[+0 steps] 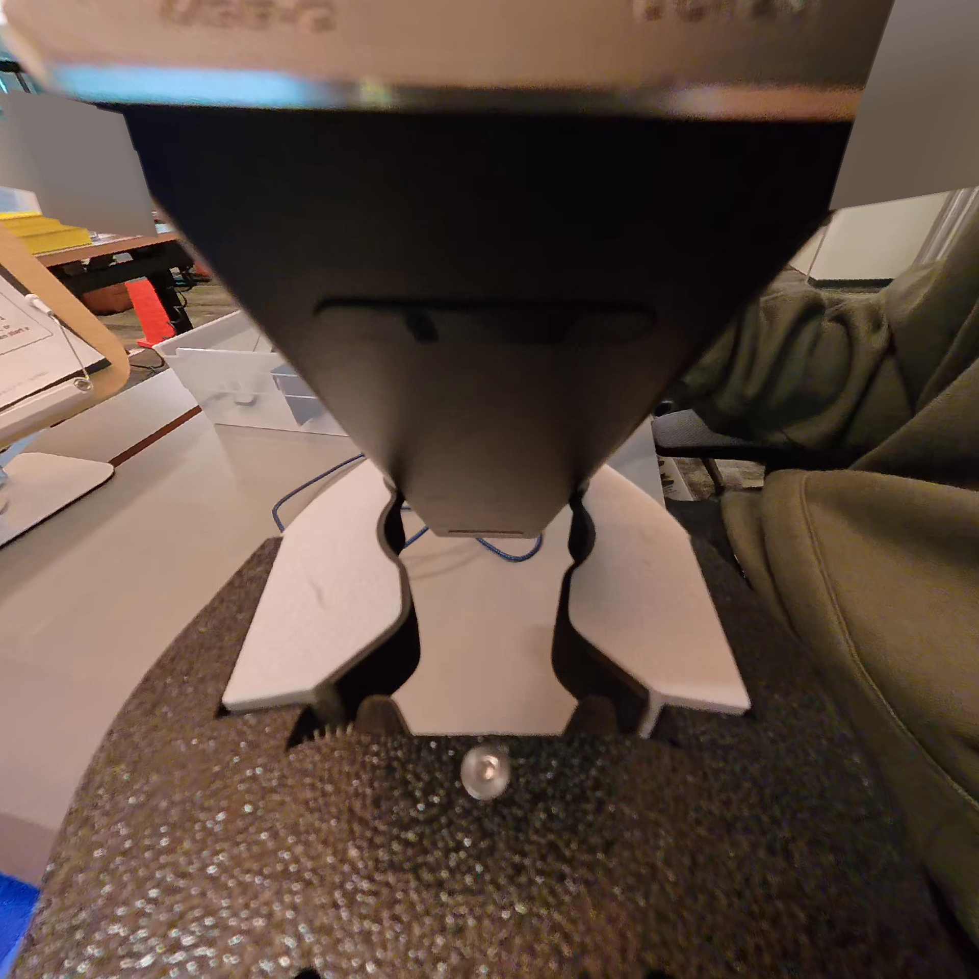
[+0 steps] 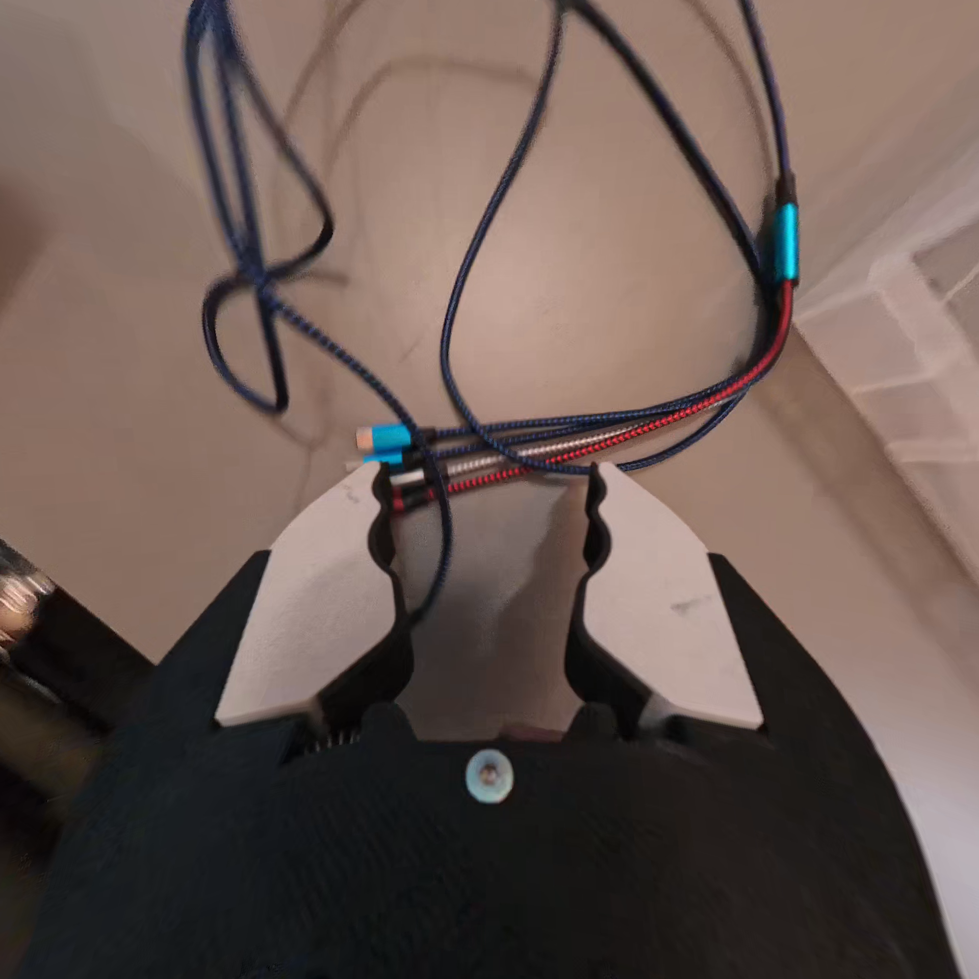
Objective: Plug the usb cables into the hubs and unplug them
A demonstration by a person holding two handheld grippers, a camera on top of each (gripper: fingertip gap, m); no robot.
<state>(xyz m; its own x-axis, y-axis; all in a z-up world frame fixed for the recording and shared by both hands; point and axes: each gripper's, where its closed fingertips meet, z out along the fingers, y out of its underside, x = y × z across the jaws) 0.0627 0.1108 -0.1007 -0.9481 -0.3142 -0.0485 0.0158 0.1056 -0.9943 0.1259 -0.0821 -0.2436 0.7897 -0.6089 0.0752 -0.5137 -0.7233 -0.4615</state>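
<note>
The left gripper [image 1: 486, 522] held a dark hub [image 1: 477, 318], its jaws clamped on the hub's narrow near end, one white finger [image 1: 339, 598] touching each side. The hub rose from the jaws toward the camera and filled the upper half of the left wrist view; a shallow slot showed on its face. Below the hub a thin blue cable [image 1: 508, 551] lay looped on the pale worktop [image 1: 132, 556], passing behind the jaw tips. Behind the hub and to its left stood a clear bin [image 1: 238, 381] with a blue-grey item inside, too hidden to name. Further left of the hub sat a stand [image 1: 47, 477] carrying a white sheet. Right of the hub an olive sleeve [image 1: 847, 530] showed.

The right gripper [image 2: 487, 469] hovered over the worktop [image 2: 106, 371] with its jaws apart and nothing gripped. A bundle of braided cables [image 2: 609, 429], blue, red and silver, lay across just beyond the tips, and their plugs [image 2: 384, 442], two with turquoise shells, rested at the left finger's tip. One blue strand [image 2: 442, 540] ran down between the jaws near the left finger; whether it touched could not be told. A turquoise joiner [image 2: 785, 243] sat up and right of the plugs, beside a clear bin [image 2: 900, 344] whose contents were blurred.
</note>
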